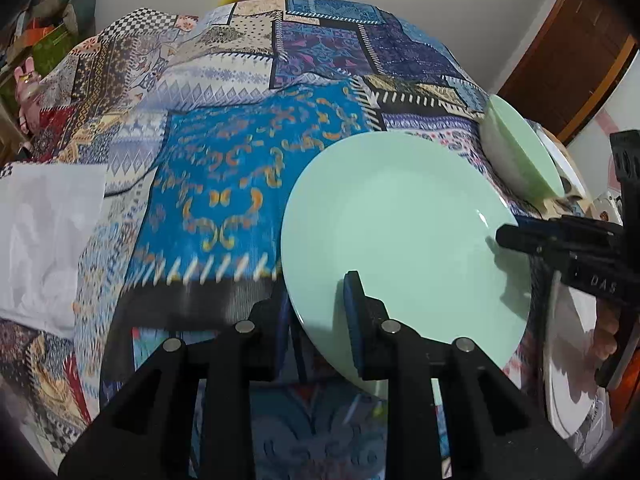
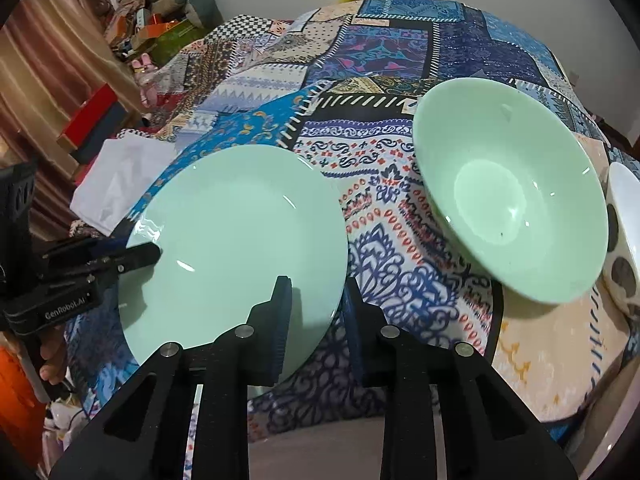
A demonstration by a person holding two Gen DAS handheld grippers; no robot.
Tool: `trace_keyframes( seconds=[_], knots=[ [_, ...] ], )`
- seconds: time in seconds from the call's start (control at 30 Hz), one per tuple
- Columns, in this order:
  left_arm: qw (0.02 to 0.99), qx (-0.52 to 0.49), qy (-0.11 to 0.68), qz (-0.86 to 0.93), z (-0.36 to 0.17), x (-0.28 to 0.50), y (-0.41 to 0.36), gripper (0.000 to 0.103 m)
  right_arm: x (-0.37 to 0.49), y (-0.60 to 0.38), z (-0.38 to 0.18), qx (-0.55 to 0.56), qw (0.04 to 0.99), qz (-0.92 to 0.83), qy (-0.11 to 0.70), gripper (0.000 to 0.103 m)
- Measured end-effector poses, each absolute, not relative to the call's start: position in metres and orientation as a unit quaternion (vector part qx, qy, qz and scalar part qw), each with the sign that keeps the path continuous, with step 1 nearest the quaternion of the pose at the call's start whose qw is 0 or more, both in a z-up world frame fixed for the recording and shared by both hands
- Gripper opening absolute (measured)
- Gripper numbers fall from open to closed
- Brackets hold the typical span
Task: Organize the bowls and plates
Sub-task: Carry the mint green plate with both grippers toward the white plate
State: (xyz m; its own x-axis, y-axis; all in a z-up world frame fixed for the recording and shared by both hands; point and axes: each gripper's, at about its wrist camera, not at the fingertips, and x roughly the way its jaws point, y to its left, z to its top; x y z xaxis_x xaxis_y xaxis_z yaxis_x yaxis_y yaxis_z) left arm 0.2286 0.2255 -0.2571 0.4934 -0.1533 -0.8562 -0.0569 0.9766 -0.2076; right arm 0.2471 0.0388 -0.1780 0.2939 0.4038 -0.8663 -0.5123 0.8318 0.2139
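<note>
A pale green plate [image 1: 400,232] [image 2: 240,240] hangs tilted just above the patchwork cloth, held at two sides of its rim. My left gripper [image 1: 316,304] is shut on its near rim, one finger under the plate and one on top. Seen from the right wrist, that gripper [image 2: 152,254] clamps the plate's left edge. My right gripper [image 2: 316,304] is shut on the plate's near right rim; the left wrist view shows it [image 1: 508,236] biting the right edge. A green bowl [image 2: 512,196] [image 1: 516,148] sits tilted on the cloth to the right, apart from both grippers.
The patchwork tablecloth [image 1: 240,160] covers the whole table. A white sheet [image 1: 48,232] [image 2: 120,176] lies at the left. A white bowl with dark spots [image 2: 624,240] stands at the far right next to the green bowl. Boxes and clutter [image 2: 152,32] lie beyond the far left.
</note>
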Motion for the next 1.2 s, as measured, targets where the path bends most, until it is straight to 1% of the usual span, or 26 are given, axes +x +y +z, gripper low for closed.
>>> trace_keyframes(
  seconds=[0.23, 0.53, 0.93, 1.2],
  knots=[
    [0.861, -0.108, 0.497, -0.012, -0.247, 0.213, 0.225, 0.025, 0.239, 0.040, -0.167, -0.054, 0.815, 0.290, 0.499, 0.023],
    [0.875, -0.101, 0.474, -0.012, -0.219, 0.200, 0.212, 0.025, 0.227, 0.022, -0.141, -0.034, 0.831, 0.284, 0.477, 0.023],
    [0.894, -0.072, 0.441, -0.027, -0.172, 0.179, 0.171, 0.025, 0.199, -0.014, -0.105, -0.023, 0.852, 0.266, 0.451, 0.023],
    [0.901, -0.060, 0.427, -0.044, -0.152, 0.164, 0.138, 0.025, 0.180, -0.045, -0.090, -0.008, 0.861, 0.251, 0.442, 0.023]
  ],
)
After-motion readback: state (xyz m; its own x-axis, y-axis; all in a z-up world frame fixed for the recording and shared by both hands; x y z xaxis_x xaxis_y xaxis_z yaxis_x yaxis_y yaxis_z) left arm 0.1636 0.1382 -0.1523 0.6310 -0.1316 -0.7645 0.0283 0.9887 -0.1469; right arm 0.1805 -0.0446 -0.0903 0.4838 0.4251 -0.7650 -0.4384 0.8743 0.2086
